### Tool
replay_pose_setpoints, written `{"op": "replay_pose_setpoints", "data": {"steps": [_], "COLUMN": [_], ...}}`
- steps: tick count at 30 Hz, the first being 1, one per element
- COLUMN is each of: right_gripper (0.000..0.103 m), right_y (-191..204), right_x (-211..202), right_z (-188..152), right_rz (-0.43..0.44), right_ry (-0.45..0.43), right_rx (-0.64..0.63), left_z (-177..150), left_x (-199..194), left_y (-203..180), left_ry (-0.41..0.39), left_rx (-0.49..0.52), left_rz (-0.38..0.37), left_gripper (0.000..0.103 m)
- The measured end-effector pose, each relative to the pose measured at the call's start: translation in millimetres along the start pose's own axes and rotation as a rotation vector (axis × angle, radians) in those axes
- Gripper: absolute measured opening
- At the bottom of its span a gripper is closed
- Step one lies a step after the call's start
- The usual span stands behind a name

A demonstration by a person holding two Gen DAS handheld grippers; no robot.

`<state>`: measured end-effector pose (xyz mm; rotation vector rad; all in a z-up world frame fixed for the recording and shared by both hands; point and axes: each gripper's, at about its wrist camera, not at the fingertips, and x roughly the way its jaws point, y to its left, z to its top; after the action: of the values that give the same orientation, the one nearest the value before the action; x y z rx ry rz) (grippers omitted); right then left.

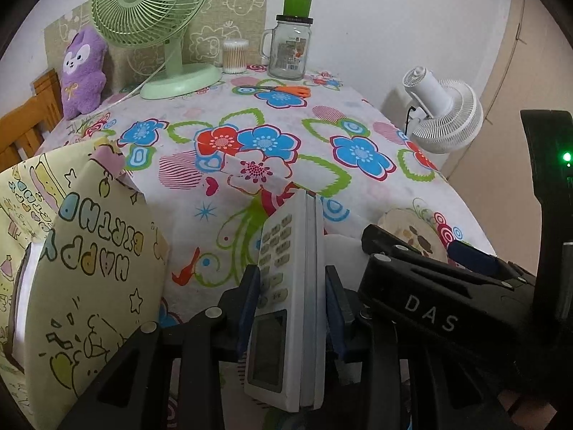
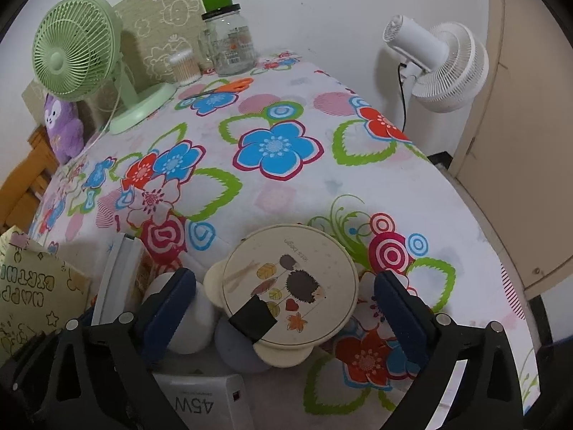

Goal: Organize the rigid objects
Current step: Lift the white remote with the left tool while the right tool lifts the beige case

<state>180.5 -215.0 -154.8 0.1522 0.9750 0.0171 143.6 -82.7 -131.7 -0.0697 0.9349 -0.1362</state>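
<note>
The left tool (image 1: pixel 290 304) grips the remote control (image 1: pixel 286 297) on edge above the near surface (image 1: pixel 358 193). The right tool (image 2: pixel 283 308) stands open around the round lid (image 2: pixel 290 286); closing carelessly could push it off.

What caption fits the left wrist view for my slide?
Left gripper clamps a white remote control on edge above the floral tablecloth, beside a birthday gift bag.

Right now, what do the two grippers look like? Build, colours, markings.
Both are the same build: black plastic linkage arms with round silver pivot pins, and dark blue pads on the fingers. Left gripper, right gripper. From the left wrist view the right one's body shows white "DAS" lettering and a green light. No cables or sleeves in view.
</note>
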Motion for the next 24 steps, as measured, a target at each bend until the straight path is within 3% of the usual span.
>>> {"op": "replay_pose_setpoints", "data": {"steps": [2, 4, 5, 21, 24], "right_gripper": [0.1, 0.087, 0.086, 0.085, 0.085], "right_y": [1, 1, 1, 7, 8], "right_x": [0, -2, -3, -34, -44], "right_z": [0, -1, -1, -6, -9], "right_rz": [-0.003, 0.022, 0.029, 0.003, 0.001], "right_ry": [0.001, -0.002, -0.004, -0.054, -0.066], "right_rx": [-0.008, -0.002, 0.005, -0.008, -0.013], "left_z": [0, 0, 0, -5, -7], "left_x": [0, 0, 0, -18, -28], "left_y": [1, 1, 1, -8, -10], "left_ry": [-0.001, 0.003, 0.004, 0.008, -0.012], "left_rx": [0.001, -0.007, -0.007, 0.016, 0.032], "left_rz": [-0.002, -0.008, -0.009, -0.043, -0.03], "left_gripper": [0.035, 0.034, 0.034, 0.032, 0.023]}}
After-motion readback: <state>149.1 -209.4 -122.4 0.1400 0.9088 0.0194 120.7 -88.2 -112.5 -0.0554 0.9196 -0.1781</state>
